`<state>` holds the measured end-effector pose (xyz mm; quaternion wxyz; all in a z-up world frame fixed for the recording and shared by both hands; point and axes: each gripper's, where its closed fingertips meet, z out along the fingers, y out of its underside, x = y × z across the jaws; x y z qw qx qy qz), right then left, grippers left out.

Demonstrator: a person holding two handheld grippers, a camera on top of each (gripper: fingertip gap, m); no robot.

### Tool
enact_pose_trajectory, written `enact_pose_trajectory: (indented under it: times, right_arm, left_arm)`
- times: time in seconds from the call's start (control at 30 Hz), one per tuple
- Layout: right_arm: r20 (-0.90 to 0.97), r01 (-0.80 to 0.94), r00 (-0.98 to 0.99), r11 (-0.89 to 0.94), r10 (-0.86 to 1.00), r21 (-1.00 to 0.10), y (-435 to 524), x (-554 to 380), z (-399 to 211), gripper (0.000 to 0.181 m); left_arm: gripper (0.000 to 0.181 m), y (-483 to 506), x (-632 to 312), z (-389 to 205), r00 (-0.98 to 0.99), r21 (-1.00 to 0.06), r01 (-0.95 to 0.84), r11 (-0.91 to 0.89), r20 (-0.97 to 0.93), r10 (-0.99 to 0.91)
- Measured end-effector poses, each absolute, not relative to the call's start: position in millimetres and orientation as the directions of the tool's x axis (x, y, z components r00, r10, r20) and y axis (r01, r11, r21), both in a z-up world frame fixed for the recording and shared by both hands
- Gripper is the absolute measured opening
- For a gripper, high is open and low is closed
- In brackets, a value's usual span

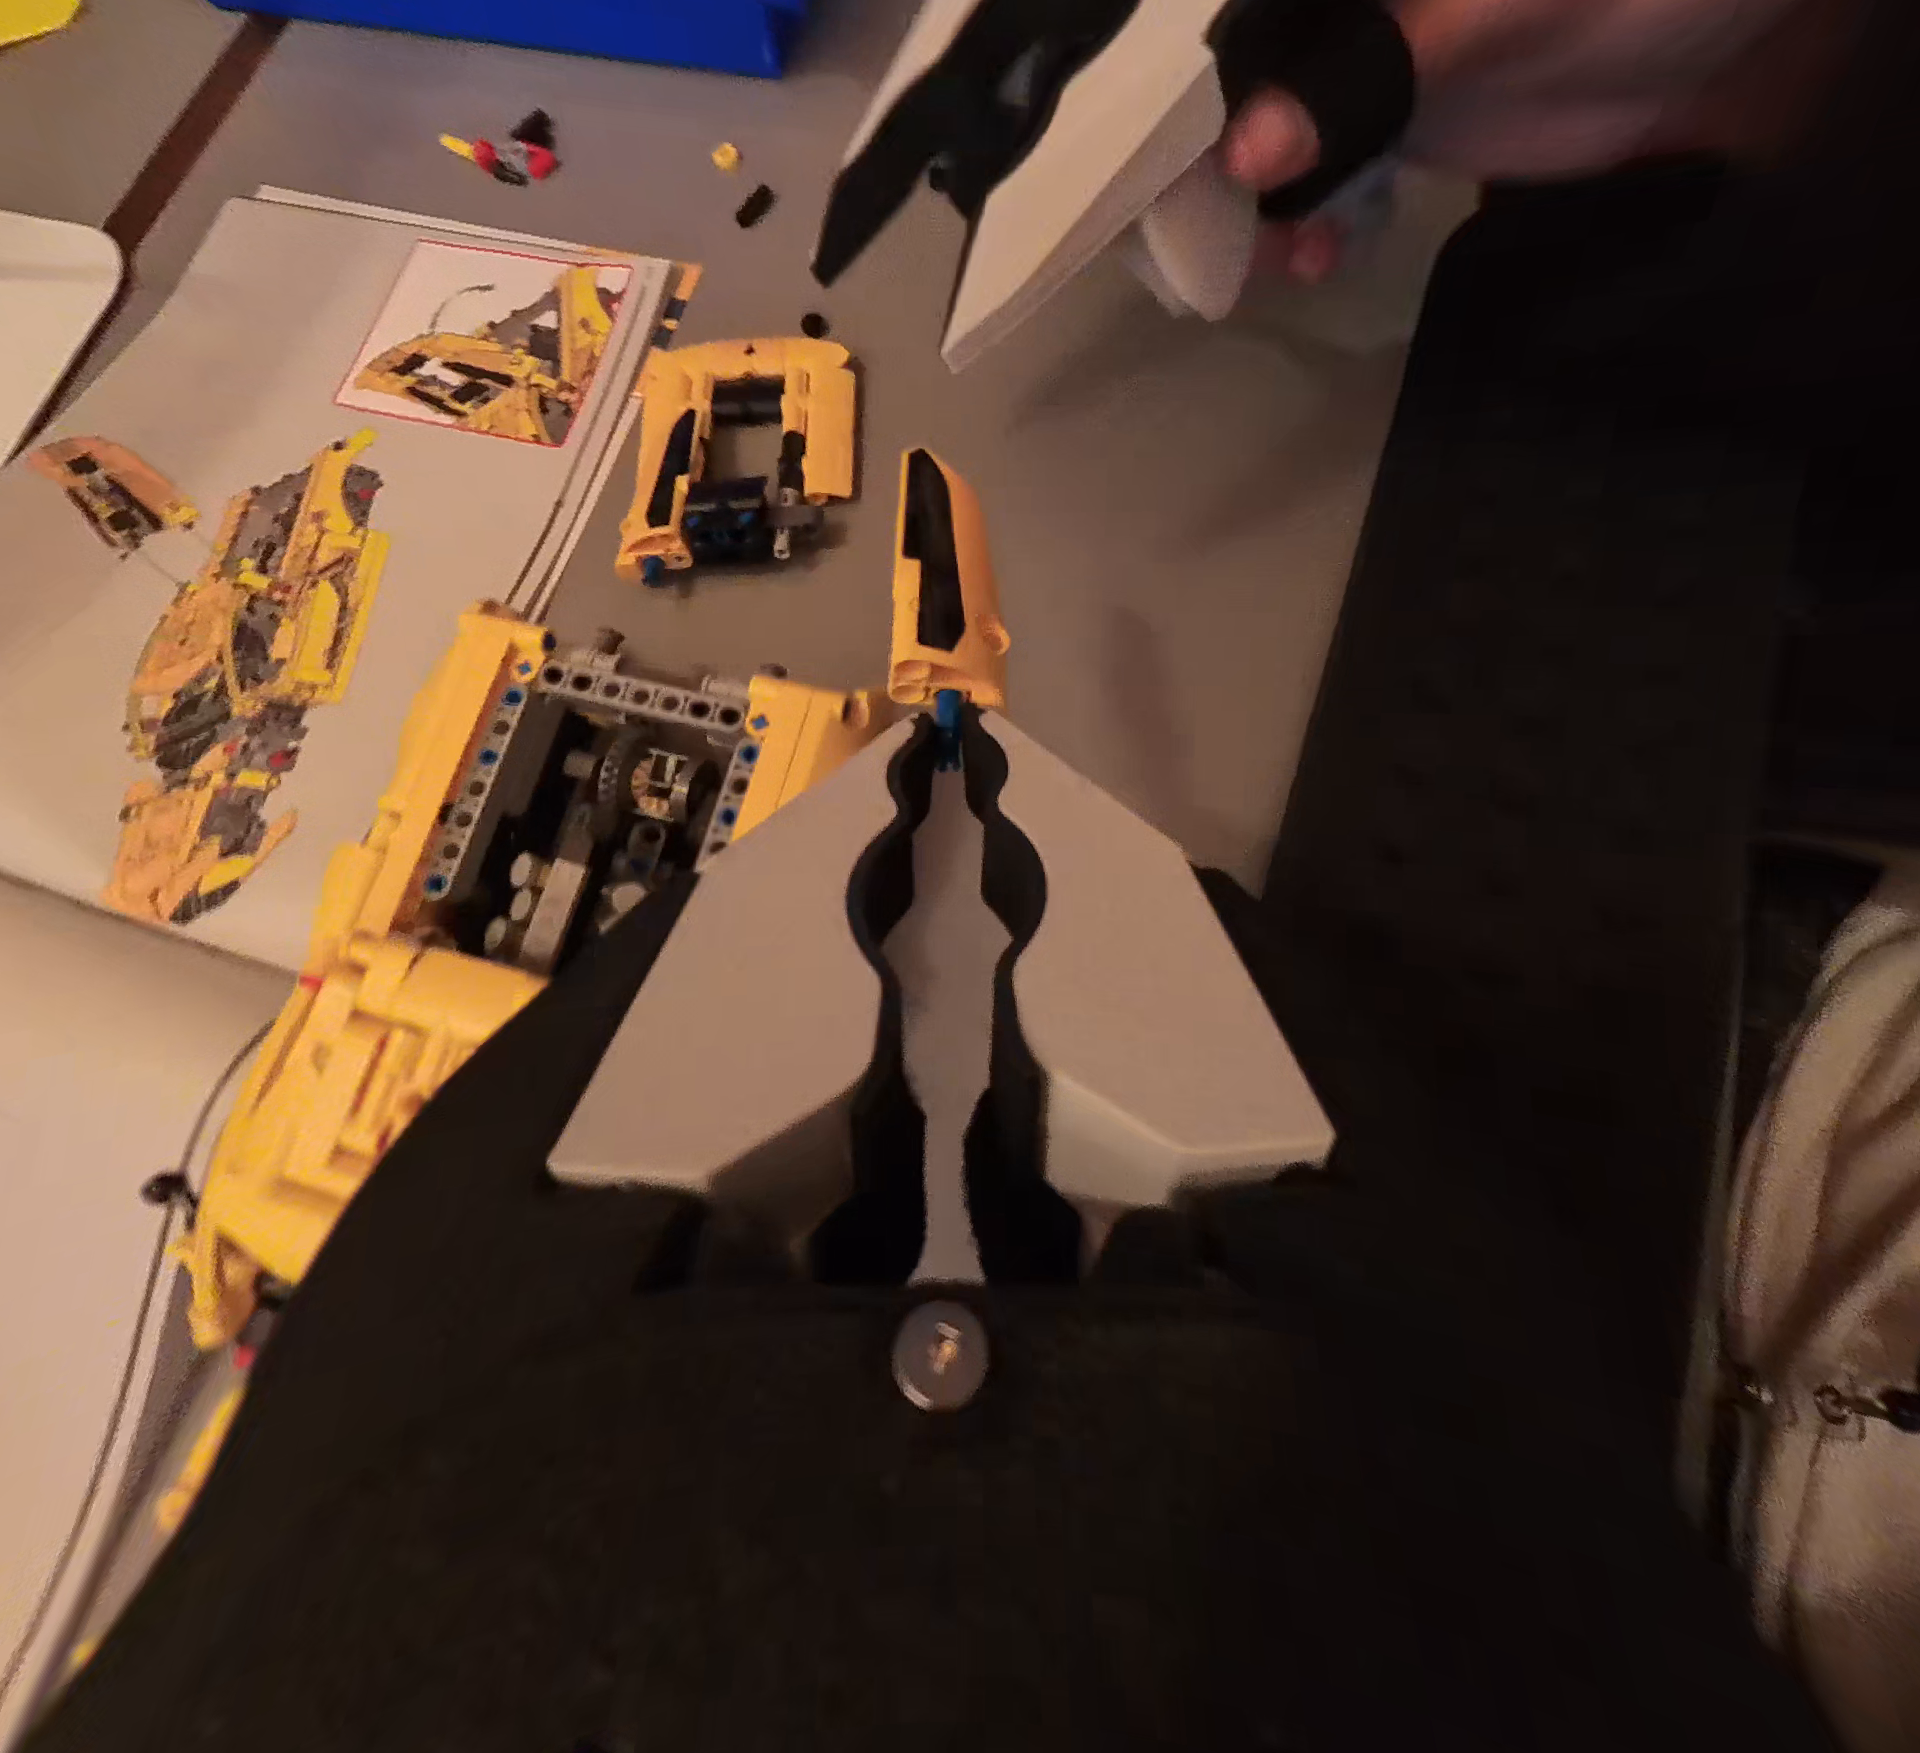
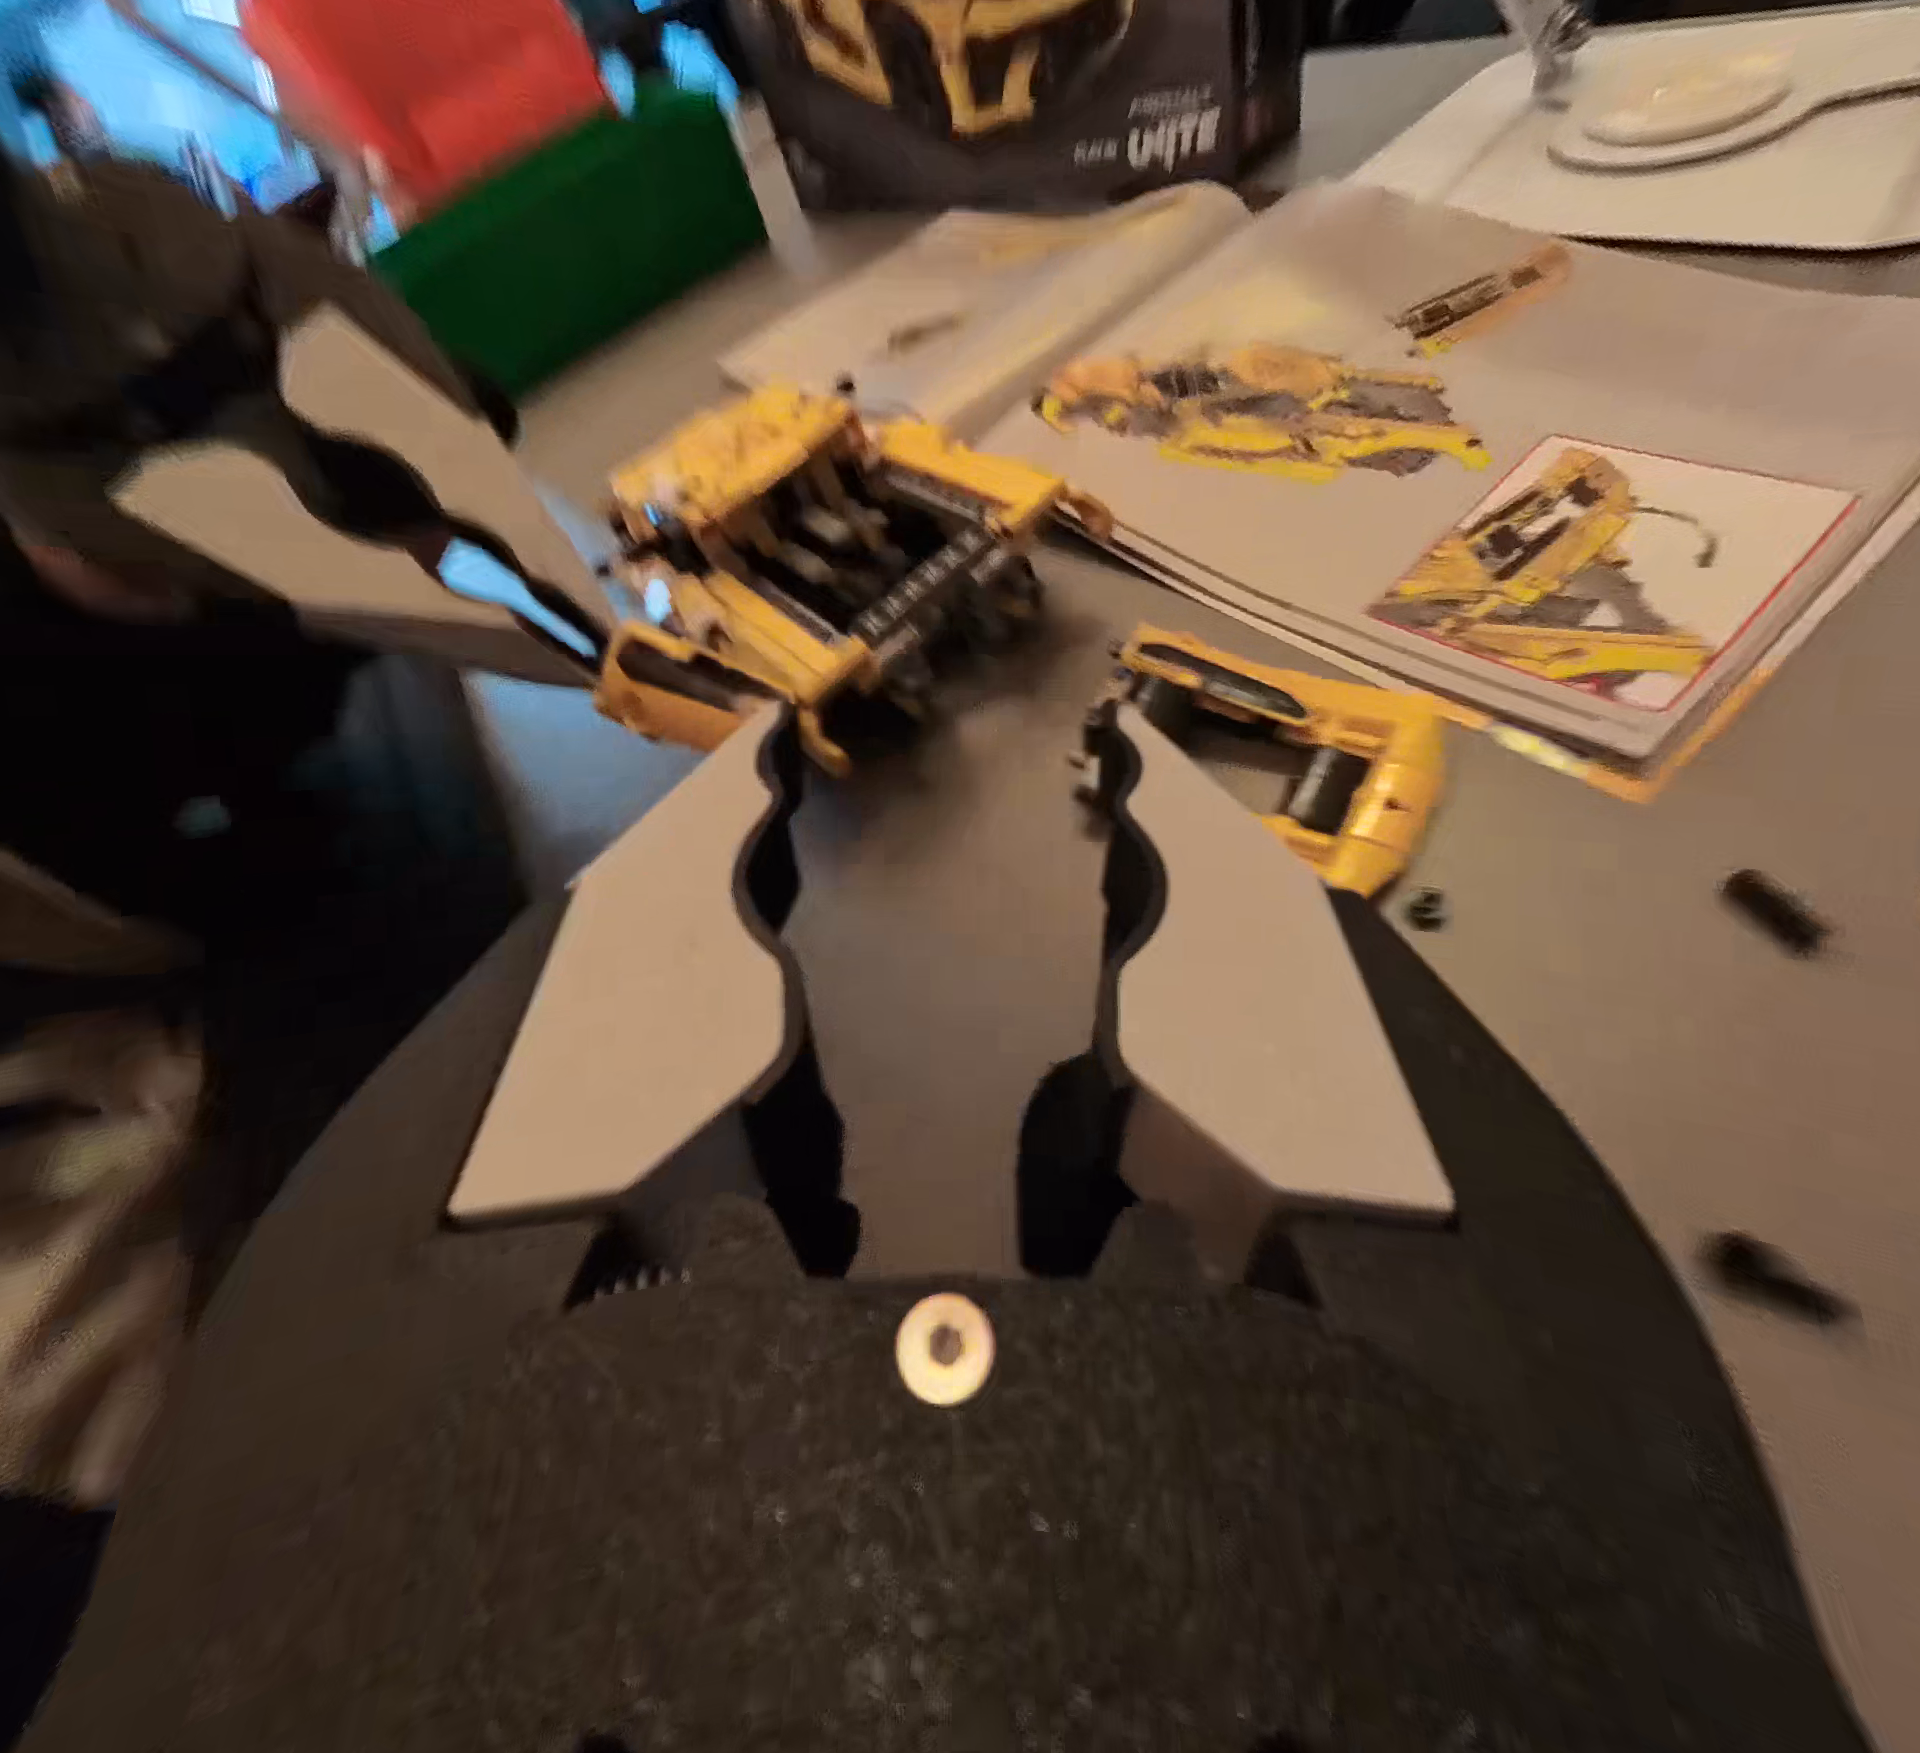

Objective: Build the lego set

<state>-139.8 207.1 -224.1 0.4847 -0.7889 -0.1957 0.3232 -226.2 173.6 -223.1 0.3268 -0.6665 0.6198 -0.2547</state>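
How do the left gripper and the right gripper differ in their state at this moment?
The left gripper is shut on the blue pin of a yellow panel piece; the right gripper is open and holds nothing. The left gripper is beside the main yellow model, while the right gripper points between that model and a smaller yellow sub-assembly. Both have grey fingers with wavy black pads.

Wrist views facing oppositely, both near yellow model (image 1: 582, 830) (image 2: 821, 560)
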Motion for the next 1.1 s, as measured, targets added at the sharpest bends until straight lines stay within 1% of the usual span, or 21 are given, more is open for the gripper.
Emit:
enact_pose_trajectory:
  times: [0.07, 0.1, 0.17, 0.2, 0.3, 0.4, 0.5, 0.53, 0.6, 0.63, 0.67, 0.77, 0.83, 0.9, 0.97, 1.03, 1.1]
  right_arm:
    - [-0.171, 0.185, 0.669, -0.385, 0.723, -0.904, 213, -129, -233, 0.062]
    - [-0.087, 0.295, 0.627, -0.339, 0.774, -0.893, 218, -125, -239, 0.065]
    - [0.06, 0.503, 0.485, -0.222, 0.872, -0.835, 226, -121, -253, 0.07]
    - [0.105, 0.574, 0.415, -0.171, 0.904, -0.801, 233, -121, -260, 0.076]
    - [0.115, 0.672, 0.274, -0.104, 0.955, -0.734, 256, -130, -276, 0.081]
    - [0.126, 0.744, 0.166, -0.041, 0.978, -0.666, 266, -144, -288, 0.082]
    - [0.13, 0.787, 0.1, 0.001, 0.986, -0.618, 267, -150, -300, 0.081]
    - [0.119, 0.787, 0.089, 0.004, 0.989, -0.617, 266, -153, -302, 0.081]
    - [0.093, 0.781, 0.1, -0.02, 0.991, -0.624, 269, -155, -303, 0.078]
    - [0.053, 0.783, 0.104, -0.049, 0.993, -0.62, 267, -155, -305, 0.069]
    - [0.025, 0.785, 0.121, -0.081, 0.992, -0.614, 266, -155, -305, 0.067]
    - [0.025, 0.791, 0.155, -0.109, 0.988, -0.601, 262, -154, -305, 0.066]
    - [-0.027, 0.778, 0.172, -0.153, 0.985, -0.609, 253, -156, -302, 0.066]
    - [-0.115, 0.73, 0.175, -0.207, 0.978, -0.652, 241, -162, -293, 0.066]
    - [-0.216, 0.668, 0.167, -0.271, 0.962, -0.693, 227, -170, -278, 0.066]
    - [-0.334, 0.591, 0.101, -0.327, 0.937, -0.738, 209, -179, -258, 0.066]
    - [-0.479, 0.525, -0.004, -0.406, 0.878, -0.748, 187, -189, -237, 0.066]
  left_arm:
    - [0.004, 173, -217, -227, 0.064, -0.73, -0.684, 0.001, -0.061, -0.996]
    - [0.004, 172, -215, -230, 0.047, -0.72, -0.694, 0.002, -0.048, -0.998]
    - [0.004, 170, -216, -234, 0.015, -0.697, -0.717, 0.013, -0.034, -0.999]
    - [0.004, 169, -219, -236, 0.001, -0.686, -0.727, 0.022, -0.033, -0.999]
    - [0.004, 159, -232, -240, -0.043, -0.67, -0.742, 0.028, 0.006, -0.999]
    - [0.004, 144, -250, -250, -0.064, -0.648, -0.762, -0.009, 0.089, -0.994]
    - [0.004, 135, -268, -268, -0.059, -0.602, -0.798, -0.024, 0.117, -0.991]
    - [0.004, 134, -272, -274, -0.057, -0.593, -0.805, -0.024, 0.119, -0.991]
    - [0.004, 131, -277, -283, -0.068, -0.58, -0.814, -0.028, 0.144, -0.987]
    - [0.004, 131, -278, -285, -0.075, -0.578, -0.816, -0.029, 0.155, -0.985]
    - [0.005, 131, -279, -288, -0.081, -0.574, -0.819, -0.025, 0.159, -0.984]
    - [0.005, 135, -281, -294, -0.079, -0.561, -0.828, -0.028, 0.165, -0.983]
    - [0.008, 134, -278, -292, -0.082, -0.592, -0.805, -0.041, 0.18, -0.98]
    - [0.027, 136, -277, -290, -0.066, -0.612, -0.788, -0.057, 0.176, -0.982]
    - [0.034, 142, -275, -284, -0.049, -0.639, -0.767, -0.059, 0.151, -0.987]
    - [0.037, 149, -267, -265, -0.048, -0.708, -0.706, -0.019, 0.075, -0.996]
    - [0.04, 154, -256, -238, -0.071, -0.779, -0.623, 0.072, -0.035, -0.997]
